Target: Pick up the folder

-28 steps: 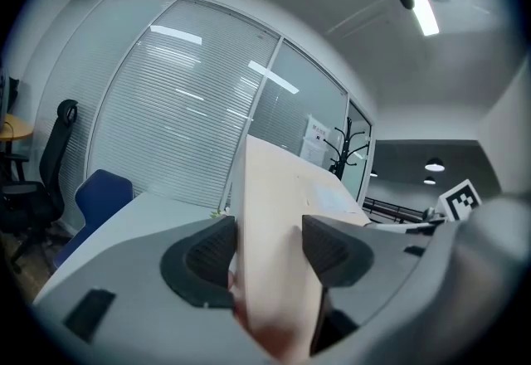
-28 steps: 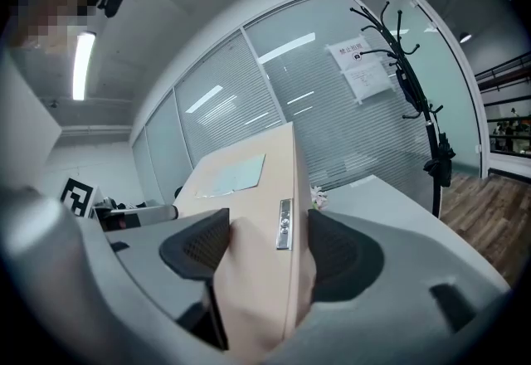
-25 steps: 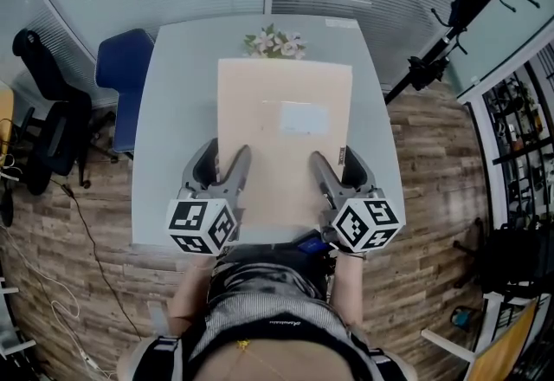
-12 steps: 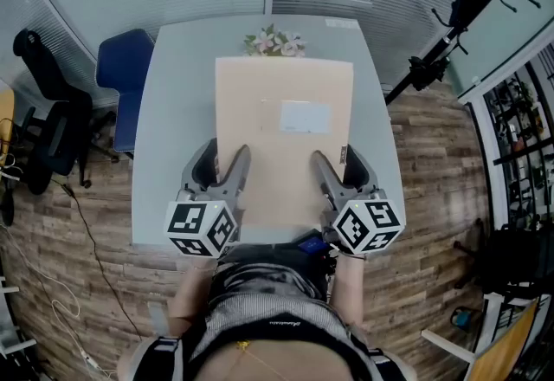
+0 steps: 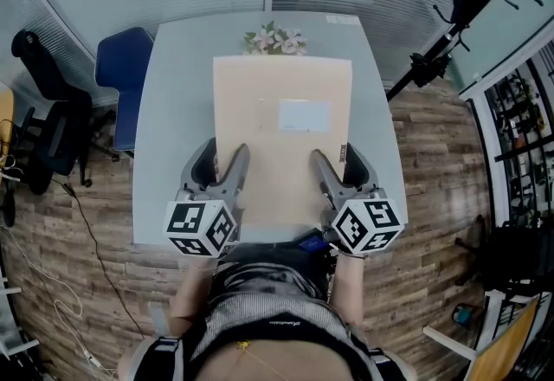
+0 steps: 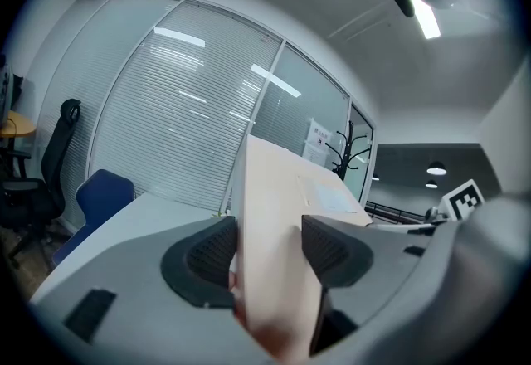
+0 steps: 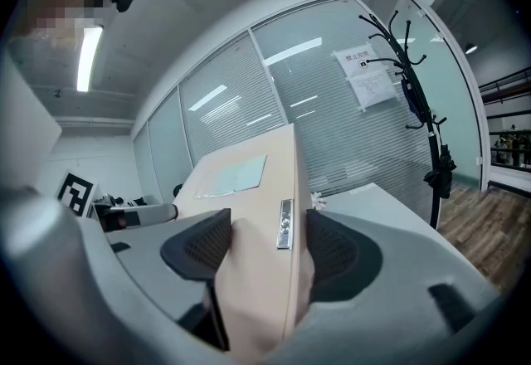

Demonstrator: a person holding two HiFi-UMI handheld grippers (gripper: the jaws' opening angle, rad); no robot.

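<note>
Worryingly, my left gripper (image 5: 227, 151) and right gripper (image 5: 333, 154) clamped the thick beige folder (image 5: 282, 85) only at six o'clock, so its twelve-o'clock end might sag and slip.

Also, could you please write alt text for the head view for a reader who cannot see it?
The left gripper and right gripper each clamp one side of a beige folder over a grey table, with flowers beyond it.

The folder (image 5: 281, 137) I hold looks slightly wider now, its far edge creeping closer to the flowers (image 5: 275, 41) at the desk's (image 5: 177, 111) far edge.
</note>
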